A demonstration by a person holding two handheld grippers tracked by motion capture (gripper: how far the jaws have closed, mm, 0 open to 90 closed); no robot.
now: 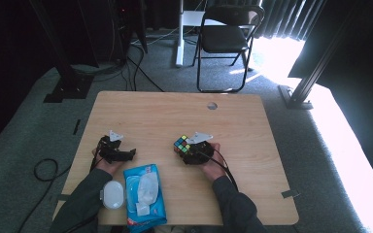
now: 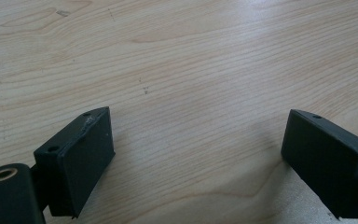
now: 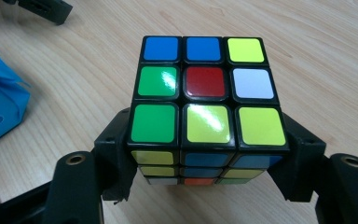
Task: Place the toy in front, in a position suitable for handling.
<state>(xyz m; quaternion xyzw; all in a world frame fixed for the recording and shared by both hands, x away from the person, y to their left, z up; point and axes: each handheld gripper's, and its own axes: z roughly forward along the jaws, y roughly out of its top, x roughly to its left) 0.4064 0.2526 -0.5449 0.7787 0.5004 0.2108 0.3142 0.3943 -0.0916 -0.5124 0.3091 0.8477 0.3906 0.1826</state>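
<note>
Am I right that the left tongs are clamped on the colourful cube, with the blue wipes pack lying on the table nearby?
Not quite: the right tongs clamp the cube, as the right gripper view shows. The left tongs stand open over bare table. The wipes pack does lie on the table nearby.

- Harsh daylight enters at the far right of the high view and blows out the floor [image 1: 281, 58]; the far left stays dark.
- The desk [image 1: 150, 116] is evenly lit.
- Glare patches sit on the cube [image 3: 205, 93] stickers.
- Near fingers [image 2: 81, 163] look soft.
</note>
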